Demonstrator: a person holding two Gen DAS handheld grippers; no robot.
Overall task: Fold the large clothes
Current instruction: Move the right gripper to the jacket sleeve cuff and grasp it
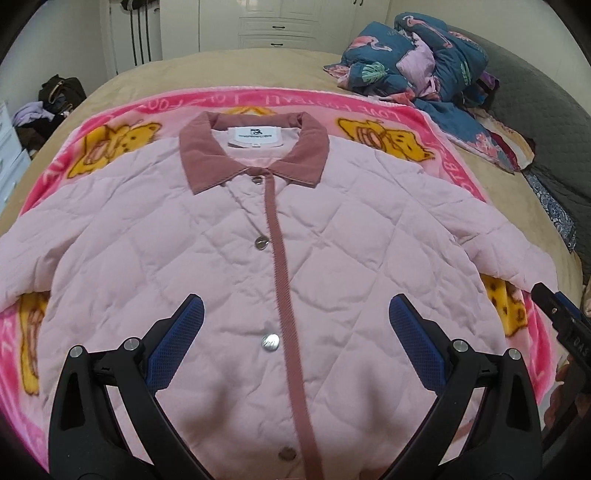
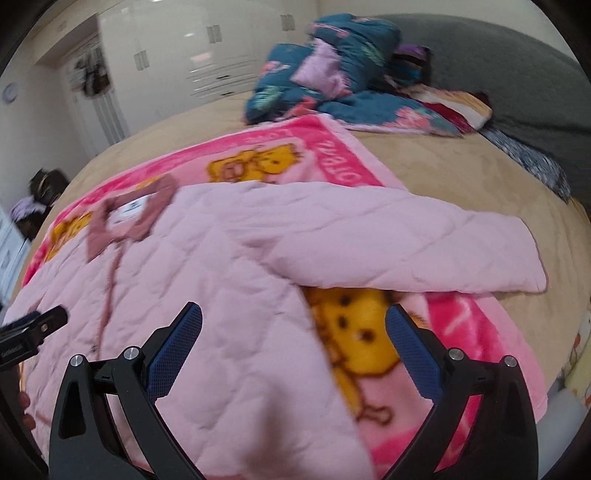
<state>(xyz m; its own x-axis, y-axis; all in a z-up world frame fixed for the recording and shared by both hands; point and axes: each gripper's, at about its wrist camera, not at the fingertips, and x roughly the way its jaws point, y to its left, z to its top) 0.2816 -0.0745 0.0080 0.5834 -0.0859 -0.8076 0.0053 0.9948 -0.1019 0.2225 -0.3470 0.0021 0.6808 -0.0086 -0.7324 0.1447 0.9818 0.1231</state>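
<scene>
A pale pink quilted jacket (image 1: 207, 251) with a dusty rose collar (image 1: 255, 151) lies flat, front up and buttoned, on a pink cartoon blanket (image 1: 122, 140). My left gripper (image 1: 295, 314) is open and empty, hovering over the jacket's lower front around the button strip. My right gripper (image 2: 293, 319) is open and empty above the jacket's right side edge (image 2: 258, 332), below the right sleeve (image 2: 406, 243), which stretches out to the right. The right gripper's tip shows at the left view's right edge (image 1: 554, 306), and the left gripper's tip shows at the right view's left edge (image 2: 40, 325).
The blanket lies on a tan bed cover (image 2: 461, 177). A heap of teal patterned bedding (image 1: 417, 62) sits at the far right by a grey headboard (image 1: 535, 103). White wardrobes (image 1: 277, 26) stand behind the bed. A dark bag (image 1: 61, 92) sits on the floor at left.
</scene>
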